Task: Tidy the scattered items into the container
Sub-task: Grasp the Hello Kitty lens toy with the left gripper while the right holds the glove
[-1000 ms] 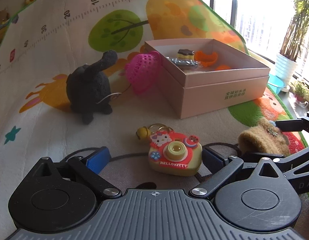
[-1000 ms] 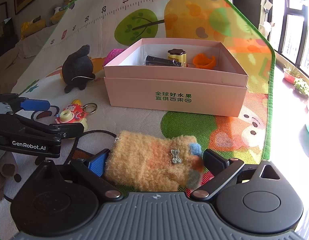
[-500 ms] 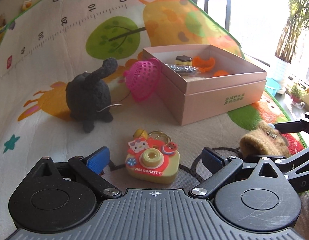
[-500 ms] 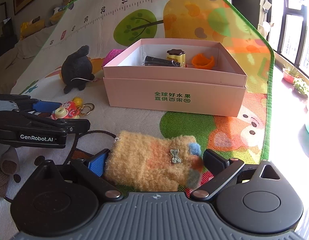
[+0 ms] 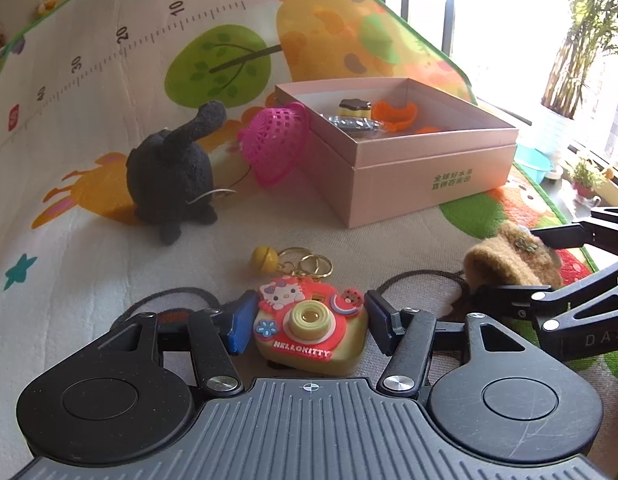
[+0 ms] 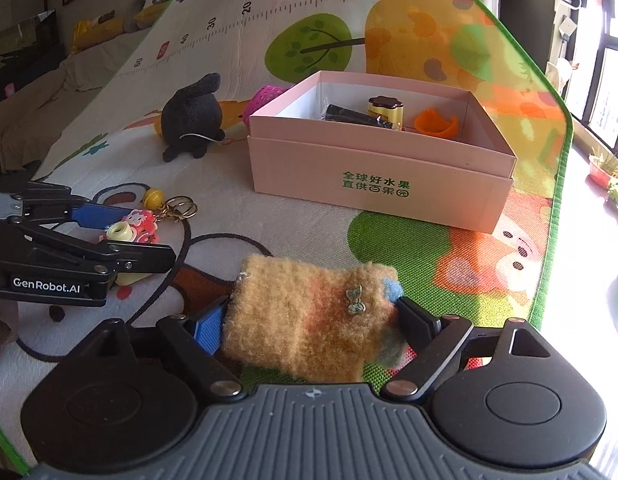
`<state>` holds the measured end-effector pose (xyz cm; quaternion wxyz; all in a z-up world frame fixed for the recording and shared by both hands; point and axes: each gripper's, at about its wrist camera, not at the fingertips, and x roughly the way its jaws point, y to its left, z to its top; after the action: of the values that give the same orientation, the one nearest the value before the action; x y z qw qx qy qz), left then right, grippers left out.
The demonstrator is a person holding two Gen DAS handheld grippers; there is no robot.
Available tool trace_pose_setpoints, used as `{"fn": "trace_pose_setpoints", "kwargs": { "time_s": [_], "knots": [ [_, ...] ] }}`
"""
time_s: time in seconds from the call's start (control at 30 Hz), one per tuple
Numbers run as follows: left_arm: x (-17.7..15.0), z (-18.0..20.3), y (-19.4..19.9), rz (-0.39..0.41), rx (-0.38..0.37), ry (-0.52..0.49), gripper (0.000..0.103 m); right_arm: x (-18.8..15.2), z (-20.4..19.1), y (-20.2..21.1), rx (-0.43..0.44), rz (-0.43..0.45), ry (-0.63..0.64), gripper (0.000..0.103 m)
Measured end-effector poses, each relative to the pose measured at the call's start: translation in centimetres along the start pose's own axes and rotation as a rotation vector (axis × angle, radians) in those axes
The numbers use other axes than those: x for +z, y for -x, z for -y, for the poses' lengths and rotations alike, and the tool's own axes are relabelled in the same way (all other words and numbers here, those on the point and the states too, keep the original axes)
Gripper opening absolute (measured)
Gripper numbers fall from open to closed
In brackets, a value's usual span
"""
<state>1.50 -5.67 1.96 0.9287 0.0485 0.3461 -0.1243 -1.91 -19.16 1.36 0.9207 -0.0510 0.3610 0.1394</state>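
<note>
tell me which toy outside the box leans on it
The pink basket: it tips against the box wall, while the black plush sits apart.

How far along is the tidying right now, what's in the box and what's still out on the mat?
Roughly halfway. The pink box already holds a dark tube, a yellow pudding toy and an orange piece. In hand: the left gripper brackets the Hello Kitty camera keychain, and the right gripper straddles the fuzzy tan glove; both still rest on the mat. Left out: the black plush and pink mesh basket.
</note>
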Motion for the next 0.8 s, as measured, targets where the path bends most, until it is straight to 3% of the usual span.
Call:
{"fn": "trace_pose_setpoints", "kwargs": {
  "time_s": [0.13,0.27,0.6,0.7,0.8],
  "knots": [
    [-1.3,0.8,1.9,-0.008,-0.046,0.005,0.063,-1.8,-0.8,2.2,0.027,0.012,0.129,0.087],
    [-2.6,1.4,3.2,-0.003,-0.077,0.019,0.063,-2.5,-0.3,3.6,0.000,0.016,0.226,0.087],
    [-2.9,1.8,3.6,0.005,-0.102,0.052,0.066,-2.7,2.3,3.1,-0.003,-0.026,0.008,0.094],
    [-2.8,1.8,3.6,0.004,-0.101,0.053,0.068,-2.7,1.9,3.2,-0.001,-0.017,0.007,0.086],
    [-2.8,1.7,3.7,0.008,-0.094,0.058,0.076,-2.8,1.4,3.5,0.003,-0.010,0.022,0.076]
  ]
}}
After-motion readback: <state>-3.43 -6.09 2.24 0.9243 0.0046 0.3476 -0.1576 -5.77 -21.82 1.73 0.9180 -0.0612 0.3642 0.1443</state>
